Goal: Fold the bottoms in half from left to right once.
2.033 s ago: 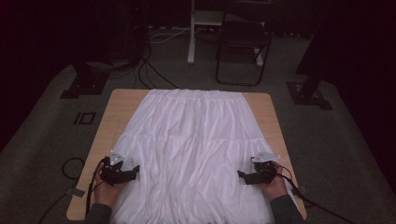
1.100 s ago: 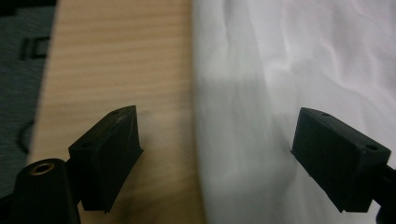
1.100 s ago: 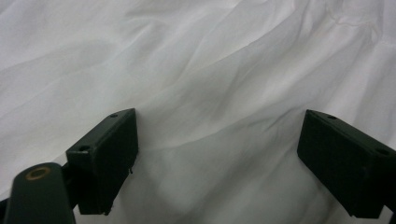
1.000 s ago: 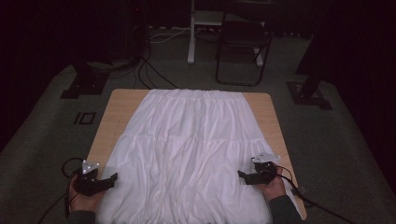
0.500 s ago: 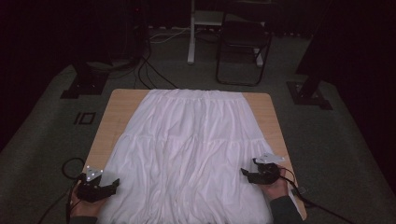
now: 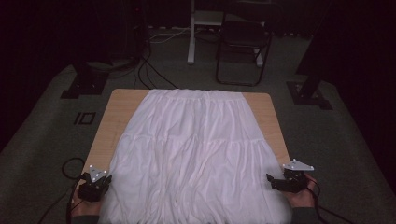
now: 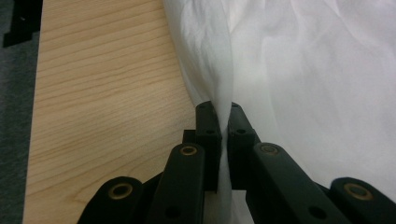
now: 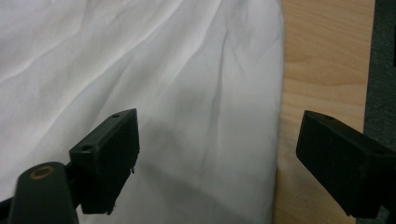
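Now your left gripper point(image 6: 95, 183) sits lower and further out than two seconds ago, off the table's point(image 6: 122, 103) near-left edge, jaws pinched tight on the white skirt's point(image 6: 194, 154) hem. Your right gripper point(image 6: 283, 181) has barely moved; its jaws gape wide over the skirt's right edge, holding nothing.

The skirt point(image 6: 194, 154) lies spread on the table point(image 6: 119, 109), a chair point(image 6: 243, 46) behind.
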Available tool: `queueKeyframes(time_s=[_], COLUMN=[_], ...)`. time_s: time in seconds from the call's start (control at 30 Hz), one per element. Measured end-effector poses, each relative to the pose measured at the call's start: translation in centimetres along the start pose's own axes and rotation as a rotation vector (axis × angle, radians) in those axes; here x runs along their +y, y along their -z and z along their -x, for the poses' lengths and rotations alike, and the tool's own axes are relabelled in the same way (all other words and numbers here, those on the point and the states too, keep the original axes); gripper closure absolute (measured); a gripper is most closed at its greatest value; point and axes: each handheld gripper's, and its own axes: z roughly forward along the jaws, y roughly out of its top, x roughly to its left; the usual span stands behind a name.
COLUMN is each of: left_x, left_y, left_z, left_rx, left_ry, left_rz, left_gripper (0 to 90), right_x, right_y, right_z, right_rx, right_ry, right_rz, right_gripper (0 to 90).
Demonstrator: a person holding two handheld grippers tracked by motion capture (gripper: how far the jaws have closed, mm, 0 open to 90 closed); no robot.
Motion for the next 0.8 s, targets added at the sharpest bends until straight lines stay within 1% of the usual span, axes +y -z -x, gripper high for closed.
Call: queueKeyframes(time_s=[0.07, 0.13, 0.17, 0.23, 0.27, 0.33, 0.37, 0.4, 0.43, 0.5, 0.6, 0.63, 0.67, 0.7, 0.77, 0.8], left_x=[-0.2, -0.2, -0.3, -0.3, -0.3, -0.2, -0.1, 0.1, 0.1, 0.3, 0.7, 0.7, 0.9, 0.9, 1.0, 1.0], left_y=[0.0, 0.0, 0.0, 0.0, -0.1, -0.1, -0.1, -0.2, -0.2, -0.3, -0.2, -0.2, -0.1, -0.1, 0.1, 0.4], left_z=[-0.2, -0.3, -0.4, -0.4, -0.4, -0.2, -0.1, -0.1, -0.1, -0.3, -0.9, -0.9, -1.4, -1.4, -2.3, -3.7], left_rx=[-0.016, -0.018, -0.023, -0.025, -0.019, -0.001, 0.015, 0.026, 0.031, 0.055, 0.066, 0.066, 0.09, 0.09, 0.128, 0.173], left_ry=[0.015, 0.018, 0.027, 0.029, 0.025, 0.003, -0.008, -0.015, -0.019, -0.024, -0.025, -0.025, -0.028, -0.028, -0.028, -0.018], left_rz=[0.01, 0.013, 0.021, 0.024, 0.025, 0.017, 0.011, 0.005, 0.003, -0.002, 0.001, 0.001, 0.009, 0.009, 0.012, 0.018], left_gripper=[87.0, 86.9, 86.8, 86.8, 86.9, 87.0, 87.2, 87.5, 87.6, 87.8, 88.1, 88.0, 88.1, 88.1, 88.1, 88.1], right_x=[-0.1, -0.3, -0.4, -0.5, -0.6, -0.8, -0.8, -0.7, -0.7, -0.6, -0.6, -0.6, -0.6, -0.6, -0.6, -0.6], right_y=[-0.1, -0.2, -0.3, -0.4, -0.4, -0.4, -0.4, -0.2, 0.0, 0.2, 0.2, 0.2, 0.2, 0.2, 0.2, 0.2], right_z=[-0.1, -0.3, -0.3, -0.1, 0.1, 0.2, 0.2, 0.3, 0.3, 0.4, 0.7, 0.7, 1.0, 1.0, 1.2, 1.2], right_rx=[0.001, -0.009, -0.016, 0.011, 0.023, 0.033, 0.031, 0.031, 0.043, 0.048, 0.057, 0.057, 0.079, 0.079, 0.095, 0.095], right_ry=[0.003, 0.012, -0.004, -0.032, -0.051, -0.059, -0.06, -0.057, -0.046, -0.047, -0.056, -0.056, -0.075, -0.075, -0.087, -0.083], right_rz=[-0.009, -0.023, -0.033, -0.038, -0.036, -0.023, -0.023, -0.019, -0.013, -0.007, -0.008, -0.008, -0.006, -0.006, -0.004, -0.006], right_gripper=[12.2, 10.7, 10.3, 10.3, 10.6, 13.7, 18.1, 28.8, 40.9, 61.5, 83.1, 83.1, 85.9, 85.9, 86.0, 86.0])
